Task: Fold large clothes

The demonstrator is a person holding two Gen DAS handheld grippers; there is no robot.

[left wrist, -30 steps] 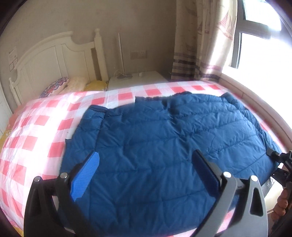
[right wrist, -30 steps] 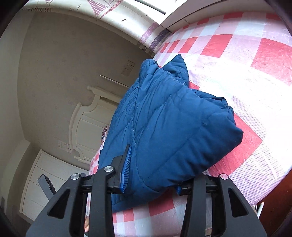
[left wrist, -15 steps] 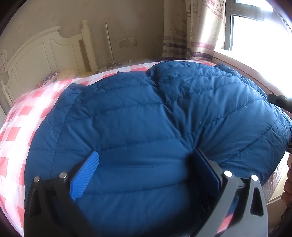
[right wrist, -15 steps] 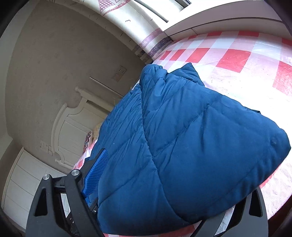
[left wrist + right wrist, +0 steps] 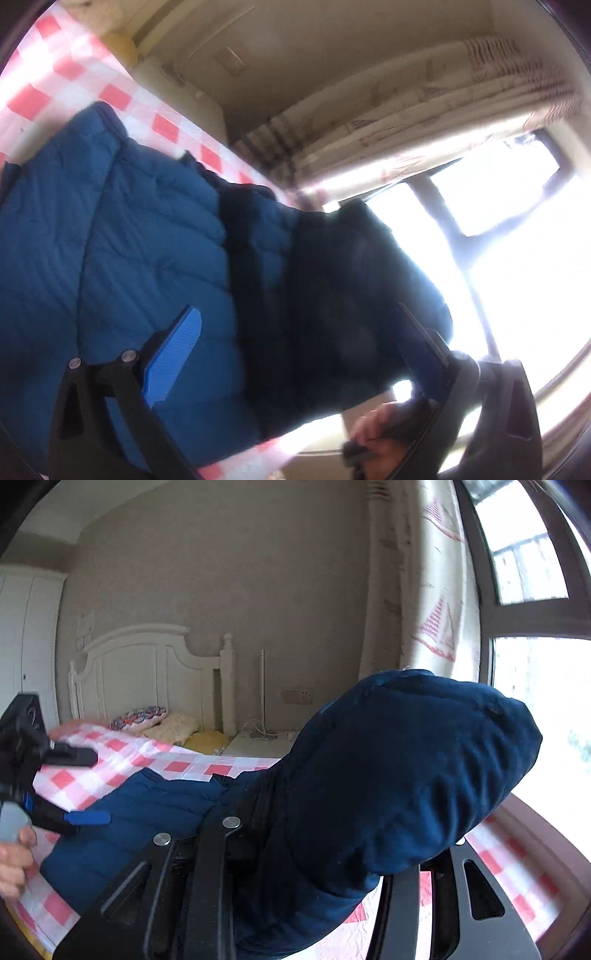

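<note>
While jaws clamp, right gripper (image 5: 317,853) lifts jacket (image 5: 388,775)

blue jacket (image 5: 388,775), red-white check sheet (image 5: 122,753).

The dark blue quilted puffer jacket (image 5: 399,775) is partly lifted: one thick corner bunches up high at 3 o'clock in the right wrist view, while the rest (image 5: 122,240) lies spread flat towards 9 o'clock on the red-and-white checked bed sheet (image 5: 122,753), its quilting seams showing.
</note>
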